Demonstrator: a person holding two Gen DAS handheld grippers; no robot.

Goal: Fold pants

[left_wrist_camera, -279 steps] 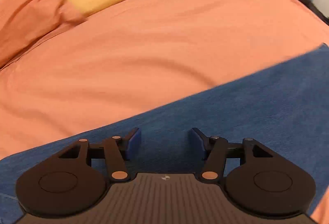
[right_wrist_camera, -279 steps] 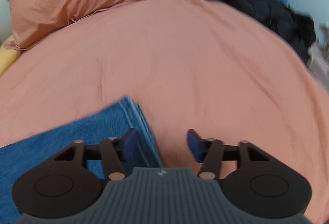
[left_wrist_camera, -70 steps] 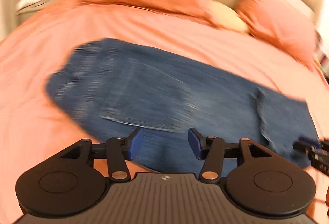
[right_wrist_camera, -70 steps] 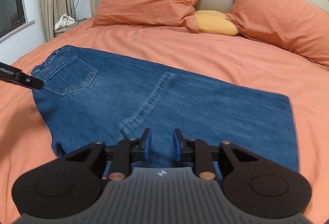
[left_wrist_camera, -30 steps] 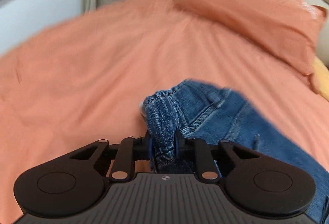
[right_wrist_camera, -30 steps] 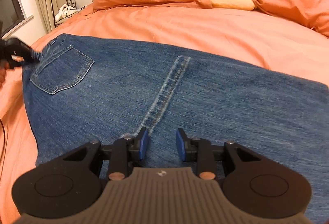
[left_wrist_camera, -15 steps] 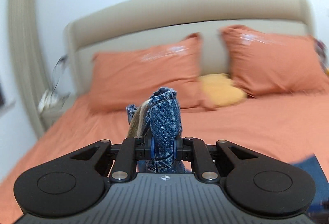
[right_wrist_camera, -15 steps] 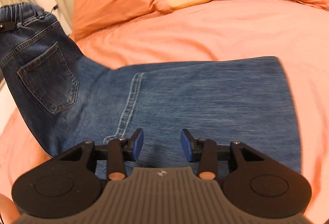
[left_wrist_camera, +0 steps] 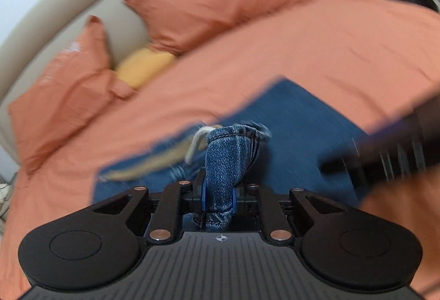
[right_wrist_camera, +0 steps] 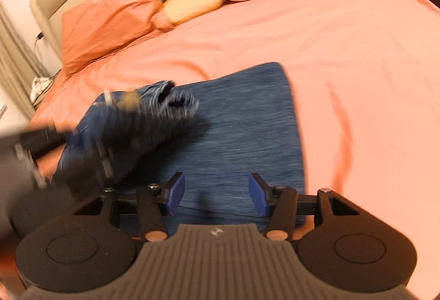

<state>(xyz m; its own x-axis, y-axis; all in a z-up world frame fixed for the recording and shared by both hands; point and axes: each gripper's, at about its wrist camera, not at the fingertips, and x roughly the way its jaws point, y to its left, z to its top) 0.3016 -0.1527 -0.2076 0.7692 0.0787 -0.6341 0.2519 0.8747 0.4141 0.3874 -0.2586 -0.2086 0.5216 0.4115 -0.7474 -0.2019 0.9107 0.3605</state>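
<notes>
The left gripper (left_wrist_camera: 218, 197) pinches the bunched waistband of the blue denim pants (left_wrist_camera: 297, 129), carrying it over the legs lying flat on the orange bedsheet (left_wrist_camera: 330, 47); the right gripper (right_wrist_camera: 216, 194), its jaws just opened wider, hovers over the denim with nothing between them (both views blurred); released off-line, the waistband could land skewed, leaving a crooked fold.

Bed (right_wrist_camera: 343, 33) with orange cover; blue pants (right_wrist_camera: 247, 140) spread flat near foot; orange pillows (right_wrist_camera: 110, 16), yellow cushion (right_wrist_camera: 192, 7) at headboard.
</notes>
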